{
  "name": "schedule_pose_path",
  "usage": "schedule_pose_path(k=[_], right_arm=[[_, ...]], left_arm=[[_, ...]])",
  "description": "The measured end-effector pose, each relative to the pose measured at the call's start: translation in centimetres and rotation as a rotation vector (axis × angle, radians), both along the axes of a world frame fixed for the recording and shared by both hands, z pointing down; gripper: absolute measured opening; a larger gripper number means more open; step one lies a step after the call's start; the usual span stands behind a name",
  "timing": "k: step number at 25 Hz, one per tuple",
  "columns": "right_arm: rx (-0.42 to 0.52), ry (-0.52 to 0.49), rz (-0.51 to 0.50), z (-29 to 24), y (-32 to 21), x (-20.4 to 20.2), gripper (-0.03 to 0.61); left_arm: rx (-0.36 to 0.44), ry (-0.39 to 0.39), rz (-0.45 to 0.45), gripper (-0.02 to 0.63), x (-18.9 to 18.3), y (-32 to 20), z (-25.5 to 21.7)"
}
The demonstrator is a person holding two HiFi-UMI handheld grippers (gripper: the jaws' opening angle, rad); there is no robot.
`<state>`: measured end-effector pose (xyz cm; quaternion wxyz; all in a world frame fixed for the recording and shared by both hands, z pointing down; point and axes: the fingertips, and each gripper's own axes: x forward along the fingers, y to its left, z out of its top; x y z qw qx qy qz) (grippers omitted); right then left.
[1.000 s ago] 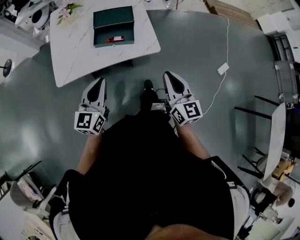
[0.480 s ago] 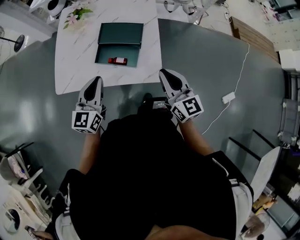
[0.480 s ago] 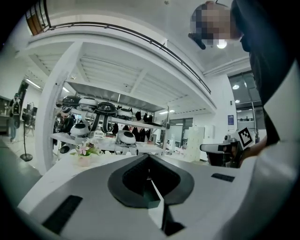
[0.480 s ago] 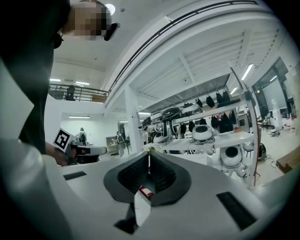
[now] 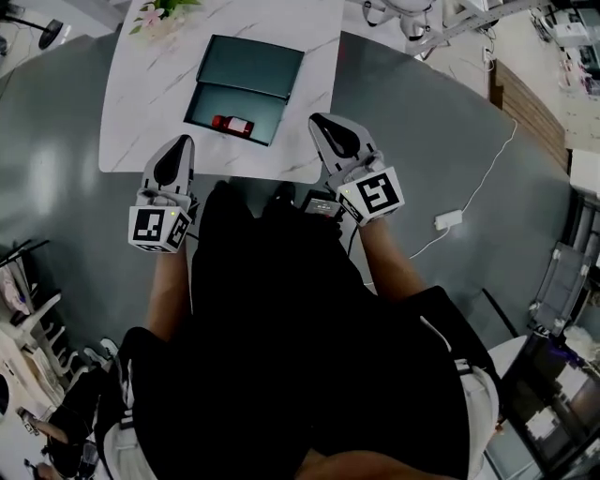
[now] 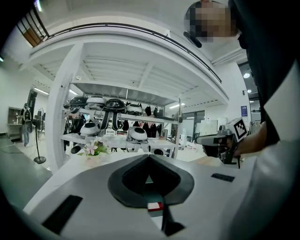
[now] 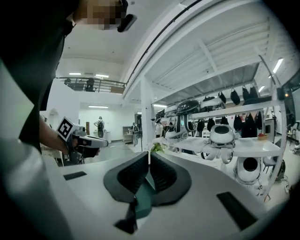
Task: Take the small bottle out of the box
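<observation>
A dark green box (image 5: 254, 77) lies open on the white marble table (image 5: 141, 103), its lid folded back. A small red bottle (image 5: 232, 123) lies inside the tray. My left gripper (image 5: 183, 142) hovers at the table's near edge, just left of the box, jaws shut and empty. My right gripper (image 5: 318, 120) reaches over the near edge, to the right of the box, also shut on nothing. In the left gripper view the red bottle (image 6: 155, 206) shows through the gap below the closed tips (image 6: 149, 158). The right gripper view shows the green box (image 7: 143, 199) there.
Pink flowers (image 5: 159, 11) stand at the table's far left corner. A white cable with an adapter (image 5: 448, 220) trails over the grey floor on the right. Shelves of white robot heads (image 7: 220, 136) stand beyond the table. The person's dark clothing fills the lower head view.
The person has stepped up to the table, so the box and bottle sit closer. Both grippers have gone from over the floor to the table's near edge, still shut.
</observation>
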<state>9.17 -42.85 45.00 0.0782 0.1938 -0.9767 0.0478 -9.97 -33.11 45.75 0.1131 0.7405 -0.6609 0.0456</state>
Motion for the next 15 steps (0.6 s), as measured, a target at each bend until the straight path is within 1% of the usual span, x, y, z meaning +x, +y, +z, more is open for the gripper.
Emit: schedule_pose_path(k=[3, 5, 6, 7, 8, 10, 12, 15], right_arm=[[-0.04, 0.08, -0.093, 1.0, -1.4, -4.0, 0.037], [-0.063, 0.155, -0.173, 2.3, -1.6, -6.7, 0.04], [-0.083, 0.2, -0.214, 3.4, -1.5, -8.0, 0.063], [-0.112, 0.247, -0.248, 4.5, -1.3, -9.2, 0.112], [-0.143, 0.293, -0.274, 5.5, -0.9, -10.4, 0.147], [-0.183, 0.388, -0.311, 6.5, -0.3, -12.5, 0.165], [-0.204, 0.481, -0.351, 7.7, 0.2, -14.1, 0.179], [-0.243, 0.604, -0.419, 10.9, 1.3, -15.2, 0.19]], left_arm=[[-0.003, 0.002, -0.007, 0.015, -2.1, -1.8, 0.8], [0.0, 0.01, -0.003, 0.015, -3.3, -2.9, 1.7], [-0.001, 0.016, 0.003, 0.015, -3.9, -3.3, 2.5], [-0.003, 0.023, 0.012, 0.015, -4.5, -3.5, 3.2], [-0.007, 0.035, 0.021, 0.015, -5.2, -3.7, 3.7], [-0.012, 0.067, 0.041, 0.015, -6.7, -4.2, 3.5], [-0.016, 0.095, 0.064, 0.015, -7.8, -4.9, 3.6], [-0.022, 0.112, 0.1, 0.015, -8.4, -5.5, 5.0]])
